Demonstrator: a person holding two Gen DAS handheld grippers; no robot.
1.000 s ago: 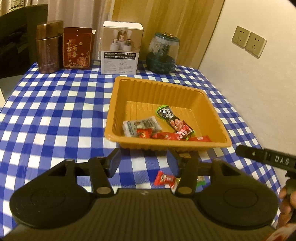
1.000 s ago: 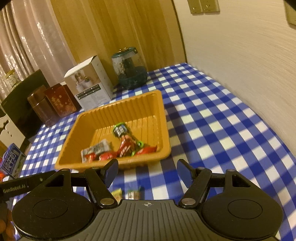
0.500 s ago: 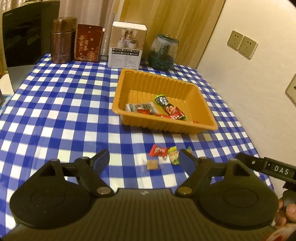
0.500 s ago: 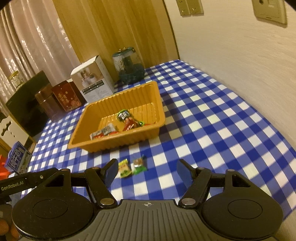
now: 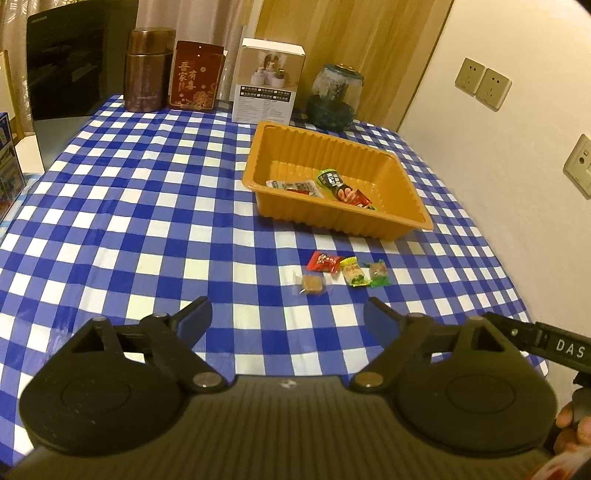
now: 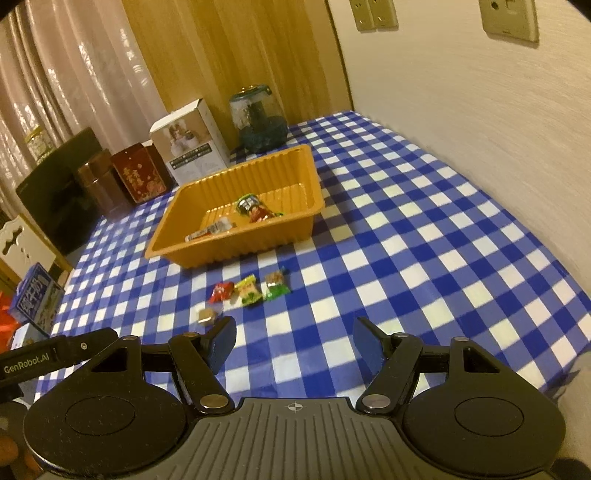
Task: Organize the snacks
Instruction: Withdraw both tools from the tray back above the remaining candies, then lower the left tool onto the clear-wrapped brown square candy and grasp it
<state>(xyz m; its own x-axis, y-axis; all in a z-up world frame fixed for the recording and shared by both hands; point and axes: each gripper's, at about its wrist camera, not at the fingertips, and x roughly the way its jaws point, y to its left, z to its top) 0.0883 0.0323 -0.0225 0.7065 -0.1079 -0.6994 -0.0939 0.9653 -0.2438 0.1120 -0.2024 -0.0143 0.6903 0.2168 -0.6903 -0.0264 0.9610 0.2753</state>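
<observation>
1. Left wrist view: my left tool (image 5: 286, 314) is opening, nothing between its jaws; four loose snacks (image 5: 341, 271) lie just before the orange tray (image 5: 415, 206). I'd descend squarely over one.
2. Right wrist view: my right tool (image 6: 295, 341) gapes empty; tray (image 6: 316, 181) beyond the snacks (image 6: 249, 291) on the bench (image 6: 406, 258).

Ribbed glossy orange plastic tray (image 5: 402, 218); shiny crinkled foil-like snack wrappers (image 5: 349, 271); smooth blue-white checked cloth on tabletop (image 5: 147, 221); clear glass jar (image 5: 336, 94); matt cardboard box (image 5: 267, 85); wood-grain wall panel (image 5: 351, 33).

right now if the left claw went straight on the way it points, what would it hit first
Probably the tablecloth just short of the loose candies, nearest the brown candy. The left claw is opening, nothing between its jaws; depth is unclear.
</observation>
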